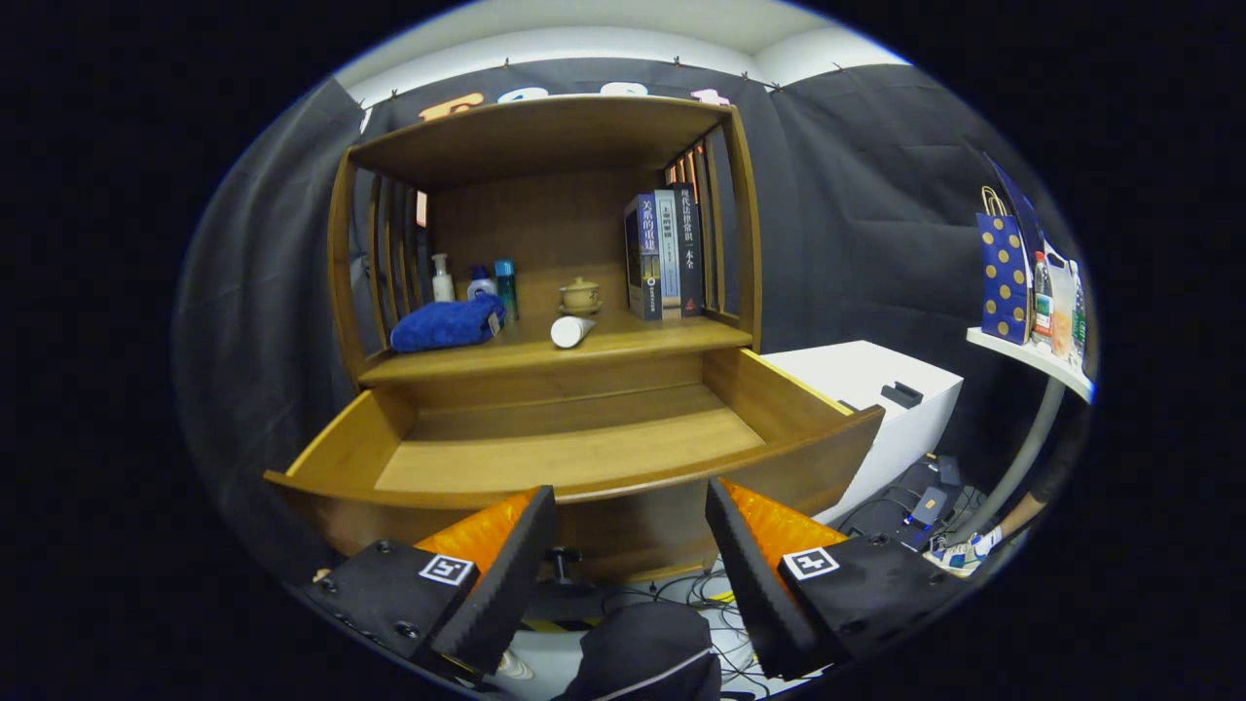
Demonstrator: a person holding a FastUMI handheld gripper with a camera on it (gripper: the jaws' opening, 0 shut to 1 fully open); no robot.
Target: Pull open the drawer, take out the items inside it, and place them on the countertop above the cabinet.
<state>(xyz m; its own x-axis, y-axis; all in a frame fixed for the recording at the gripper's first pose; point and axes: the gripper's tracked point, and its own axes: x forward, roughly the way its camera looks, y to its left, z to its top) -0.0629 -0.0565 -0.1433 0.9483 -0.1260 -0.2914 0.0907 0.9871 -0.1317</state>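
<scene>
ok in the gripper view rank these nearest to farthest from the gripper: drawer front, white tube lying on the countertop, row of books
The gripper is open, holding nothing.
1. Drawer front: just ahead of the fingers, drawer pulled open.
2. White tube: beyond the drawer, lying near the countertop's front edge.
3. Books: upright, to the right of the tube and set a little farther back.

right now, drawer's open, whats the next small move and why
Probably back the gripper away: its fingers are apart, holding nothing. The drawer shows only bare wood, and the blue towel and white tube lie on the countertop.
</scene>
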